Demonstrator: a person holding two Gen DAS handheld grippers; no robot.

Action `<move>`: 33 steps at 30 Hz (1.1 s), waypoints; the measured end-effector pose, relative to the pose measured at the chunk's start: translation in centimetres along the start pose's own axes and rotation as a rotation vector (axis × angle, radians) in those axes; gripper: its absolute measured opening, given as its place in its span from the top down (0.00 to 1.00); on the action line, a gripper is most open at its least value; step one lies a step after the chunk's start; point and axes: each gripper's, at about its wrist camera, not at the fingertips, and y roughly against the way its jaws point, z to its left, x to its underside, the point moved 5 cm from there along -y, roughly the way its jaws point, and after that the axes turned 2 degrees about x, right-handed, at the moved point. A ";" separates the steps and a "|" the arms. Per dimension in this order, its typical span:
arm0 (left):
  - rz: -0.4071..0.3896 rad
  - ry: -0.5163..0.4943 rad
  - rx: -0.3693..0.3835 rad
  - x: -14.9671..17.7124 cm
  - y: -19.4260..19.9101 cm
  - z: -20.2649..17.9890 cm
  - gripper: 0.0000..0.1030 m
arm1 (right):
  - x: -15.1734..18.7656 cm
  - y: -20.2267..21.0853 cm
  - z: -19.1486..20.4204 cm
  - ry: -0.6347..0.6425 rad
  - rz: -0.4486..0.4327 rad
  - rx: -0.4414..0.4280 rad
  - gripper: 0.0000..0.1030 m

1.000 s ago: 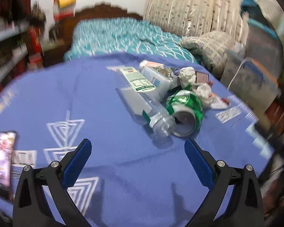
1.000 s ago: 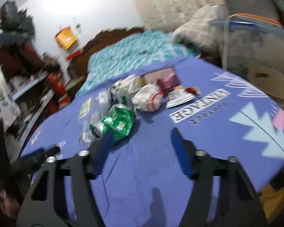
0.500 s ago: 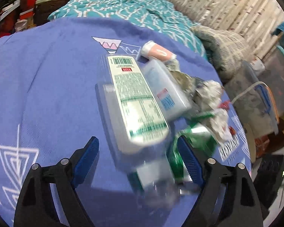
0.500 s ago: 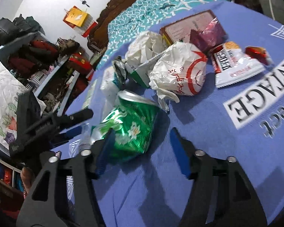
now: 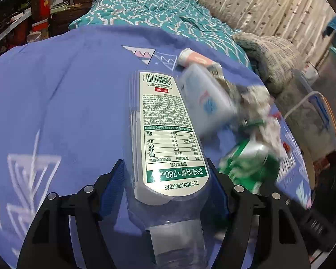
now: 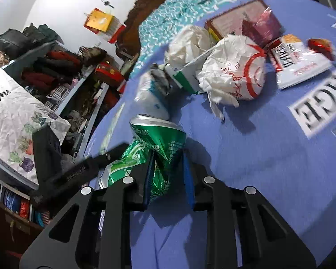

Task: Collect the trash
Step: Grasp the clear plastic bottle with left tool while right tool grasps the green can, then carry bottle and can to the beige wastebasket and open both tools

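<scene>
A clear plastic bottle (image 5: 168,134) with a white and green label lies on the blue tablecloth (image 5: 56,100). My left gripper (image 5: 165,186) has its blue pads on both sides of the bottle and is closed on it. A crushed green can (image 6: 152,148) lies beside it and also shows in the left wrist view (image 5: 246,163). My right gripper (image 6: 168,174) is closed on the can, which is dented between the pads. The left gripper's black arm (image 6: 78,170) shows at the left of the right wrist view.
More trash lies beyond: a crumpled white paper wrapper (image 6: 235,71), a white snack packet (image 6: 298,65), a flat red box (image 6: 242,20), a white tissue pack (image 5: 208,100). A bed (image 5: 156,15) stands behind the table, cluttered shelves (image 6: 56,71) to the left.
Both grippers moved forward into the trash pile. The left closed around the clear bottle; the right closed on the green can.
</scene>
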 end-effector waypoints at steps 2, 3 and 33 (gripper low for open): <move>-0.017 -0.017 0.004 1.7 1.6 0.5 0.36 | 1.0 1.7 0.2 0.022 -0.035 0.032 0.74; -0.030 -0.023 0.011 2.2 2.4 0.6 0.36 | 1.3 2.4 0.0 0.023 -0.046 0.043 0.74; 0.377 -0.737 0.536 4.8 -11.6 -46.4 0.36 | -2.9 31.5 -31.1 -0.579 -0.710 0.368 0.75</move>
